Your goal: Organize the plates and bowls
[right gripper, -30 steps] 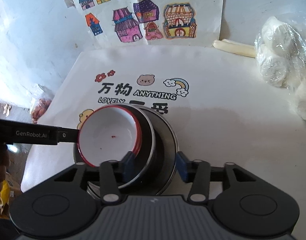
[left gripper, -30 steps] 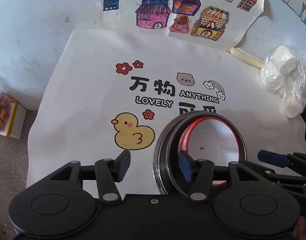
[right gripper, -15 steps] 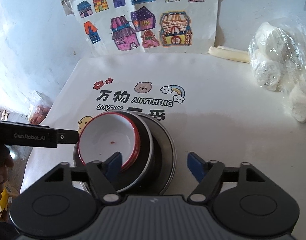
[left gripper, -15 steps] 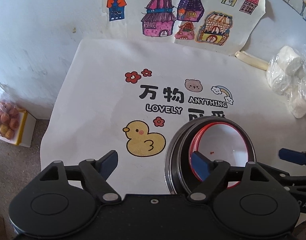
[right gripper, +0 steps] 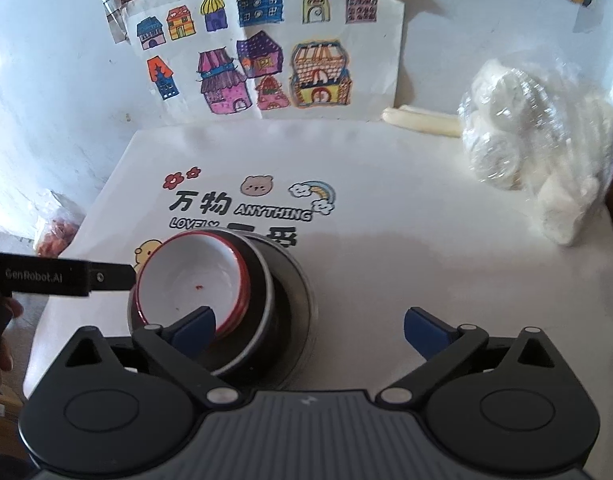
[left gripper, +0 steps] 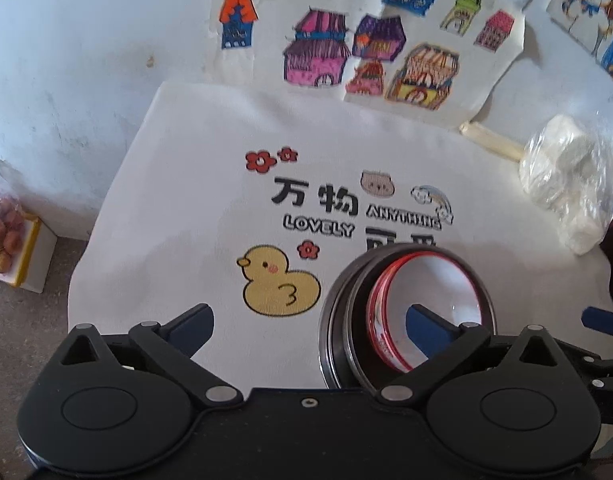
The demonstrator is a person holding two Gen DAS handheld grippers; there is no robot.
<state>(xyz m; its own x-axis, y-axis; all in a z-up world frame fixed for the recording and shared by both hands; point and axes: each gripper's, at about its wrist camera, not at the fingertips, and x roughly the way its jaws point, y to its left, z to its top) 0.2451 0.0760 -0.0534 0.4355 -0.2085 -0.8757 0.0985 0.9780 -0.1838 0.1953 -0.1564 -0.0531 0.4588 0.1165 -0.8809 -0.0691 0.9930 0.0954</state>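
A white bowl with a red rim (left gripper: 430, 284) (right gripper: 194, 272) sits nested in a steel bowl (left gripper: 356, 312) (right gripper: 262, 292), which rests on a wider steel dish (left gripper: 326, 320) (right gripper: 302, 292). The stack stands on a white printed mat (left gripper: 186, 200). My left gripper (left gripper: 308, 324) hovers over the stack's left edge, jaws opening. The rims lie between its fingers and no pad presses on them. My right gripper (right gripper: 310, 324) hovers over the stack's right side, jaws also opening, its left finger above the white bowl and touching nothing.
A clear bag of white lumps (left gripper: 570, 184) (right gripper: 526, 152) lies at the mat's right. Coloured house drawings (left gripper: 366, 40) hang on the wall behind, with a cream stick (right gripper: 418, 120) below them. A box of brown fruit (left gripper: 6, 240) sits on the floor at left.
Both grippers' jaws have spread from about half width to wide. Each view has tilted up slightly. The stack of bowls has stayed in place.
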